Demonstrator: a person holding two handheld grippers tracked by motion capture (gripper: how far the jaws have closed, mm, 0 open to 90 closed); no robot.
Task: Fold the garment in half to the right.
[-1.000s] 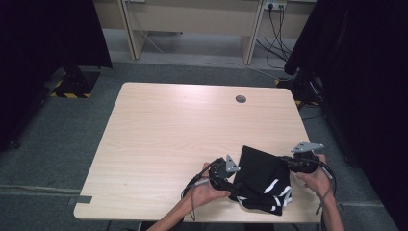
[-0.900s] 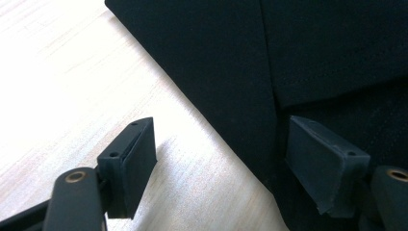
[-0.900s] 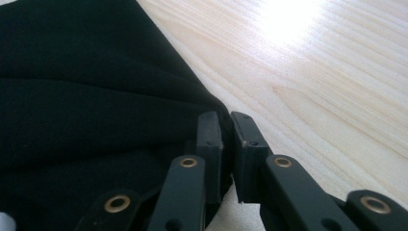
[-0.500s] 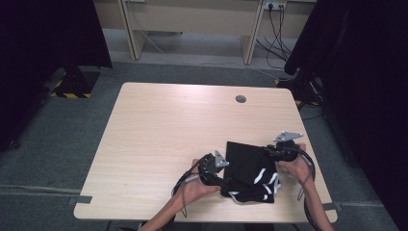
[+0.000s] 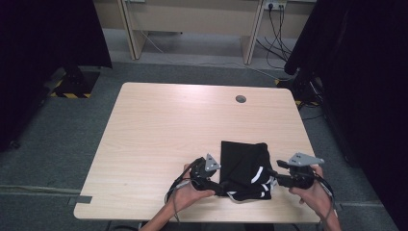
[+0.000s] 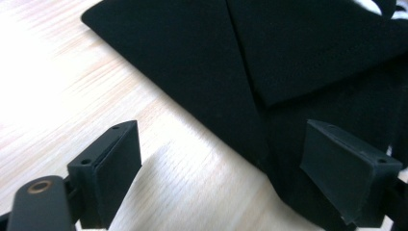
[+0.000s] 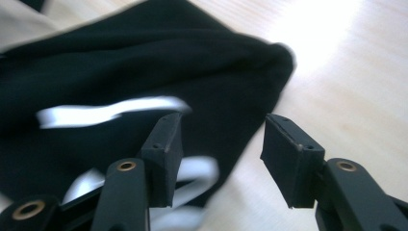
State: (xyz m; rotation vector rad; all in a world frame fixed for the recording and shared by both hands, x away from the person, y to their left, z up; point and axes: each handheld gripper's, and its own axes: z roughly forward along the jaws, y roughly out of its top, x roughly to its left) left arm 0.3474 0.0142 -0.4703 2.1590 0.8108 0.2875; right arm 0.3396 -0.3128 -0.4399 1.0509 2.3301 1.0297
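Observation:
A folded black garment [image 5: 244, 166] with white stripes lies flat near the table's front edge. My left gripper [image 5: 220, 186] sits at its near left corner. Its jaws have just been opening and stand wide in the left gripper view [image 6: 221, 168]; the cloth's edge [image 6: 231, 96] runs between them with no pad pressing on it. My right gripper [image 5: 275, 176] is at the garment's right side. Its jaws have just been opening too, and in the right gripper view [image 7: 221, 149] they stand apart over the striped cloth [image 7: 120, 96] and bare wood.
The light wooden table [image 5: 168, 125] has a round cable hole [image 5: 240, 99] at the back. Its front edge runs just below both hands. Dark curtains and desk legs with cables stand beyond the table.
The right gripper carried the cloth's right side leftward, then let go and drew back toward the front right. The left hand shifted slightly left. The garment now lies flatter and more squarely folded.

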